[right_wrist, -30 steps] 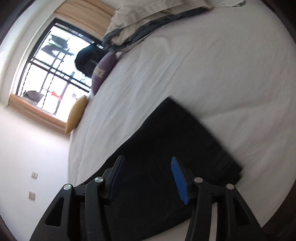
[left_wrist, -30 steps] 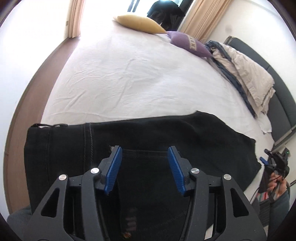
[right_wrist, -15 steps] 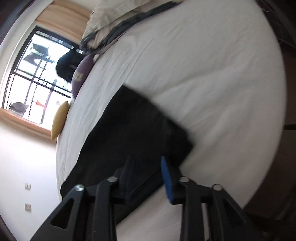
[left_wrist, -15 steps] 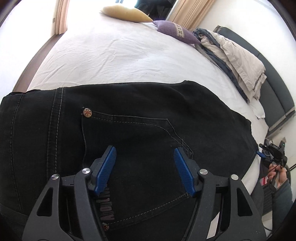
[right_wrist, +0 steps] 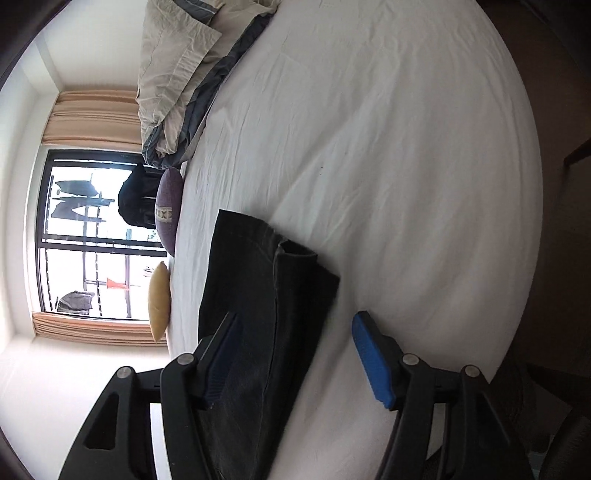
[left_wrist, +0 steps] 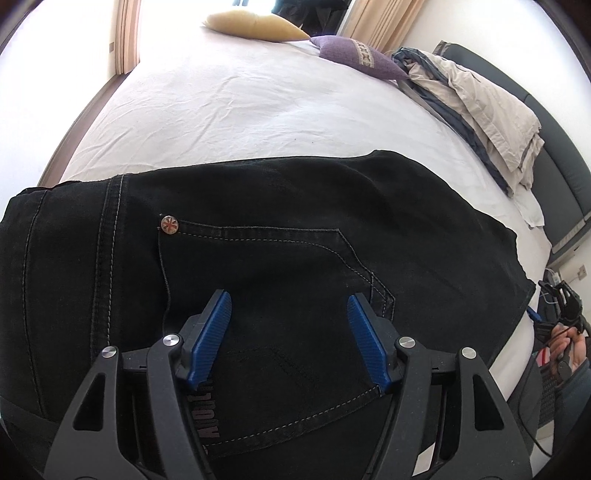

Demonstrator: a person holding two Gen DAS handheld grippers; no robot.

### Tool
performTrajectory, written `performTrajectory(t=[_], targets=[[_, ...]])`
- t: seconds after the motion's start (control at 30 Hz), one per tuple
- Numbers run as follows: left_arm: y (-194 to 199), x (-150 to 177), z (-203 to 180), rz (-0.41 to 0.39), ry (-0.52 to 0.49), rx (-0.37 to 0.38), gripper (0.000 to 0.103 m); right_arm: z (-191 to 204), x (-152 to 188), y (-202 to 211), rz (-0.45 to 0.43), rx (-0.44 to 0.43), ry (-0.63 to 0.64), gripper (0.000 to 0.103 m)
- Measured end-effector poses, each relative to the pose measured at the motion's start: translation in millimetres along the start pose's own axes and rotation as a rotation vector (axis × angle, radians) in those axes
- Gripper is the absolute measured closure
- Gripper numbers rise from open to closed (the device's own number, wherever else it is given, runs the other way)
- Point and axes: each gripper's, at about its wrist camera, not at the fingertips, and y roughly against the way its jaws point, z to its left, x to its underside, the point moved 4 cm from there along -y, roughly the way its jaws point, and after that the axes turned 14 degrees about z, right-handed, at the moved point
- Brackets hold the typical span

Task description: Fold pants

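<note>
Two grippers over black pants (left_wrist: 295, 229) on the bed (left_wrist: 258, 103).
Left gripper (left_wrist: 290, 317) and right gripper (right_wrist: 295, 343) both have jaws spread wide, holding nothing.

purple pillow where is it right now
The purple pillow lies at the far end of the white bed in the left wrist view, between the yellow pillow to its left and the folded beige bedding to its right.

matte black plastic left gripper (left_wrist: 289, 334) with ribbed blue pads (left_wrist: 209, 335), silver round screws, triangular cut-outs in the arms. same black-and-blue build on the right gripper (right_wrist: 295, 360). bare-skinned right hand (left_wrist: 567, 347) at a grey sleeve cuff (left_wrist: 576, 391).
</note>
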Motion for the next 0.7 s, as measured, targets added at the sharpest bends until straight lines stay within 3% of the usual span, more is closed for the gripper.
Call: performTrajectory(t=[0.4, 0.47, 0.53, 0.6, 0.7], targets=[[-4, 1, -4, -0.002, -0.006, -0.012, 0.039, 3, -9, -22, -0.025, -0.066, -0.072, 0.048], [-4, 1, -5, -0.002, -0.007, -0.014, 0.039, 1, -11, -26, -0.022, -0.089, -0.099, 0.055], [-4, 0, -4, -0.001, -0.006, -0.011, 0.039, -4, -12, -30, -0.022, -0.119, -0.136, 0.075], [-4, -1, -4, 0.002, 0.001, -0.005, 0.039, -9, -12, -32, -0.03, -0.14, -0.159, 0.086], [-1, -4, -4, 0.009, 0.023, 0.002, 0.038, -9, -10, -31, -0.046, -0.137, -0.146, 0.092]])
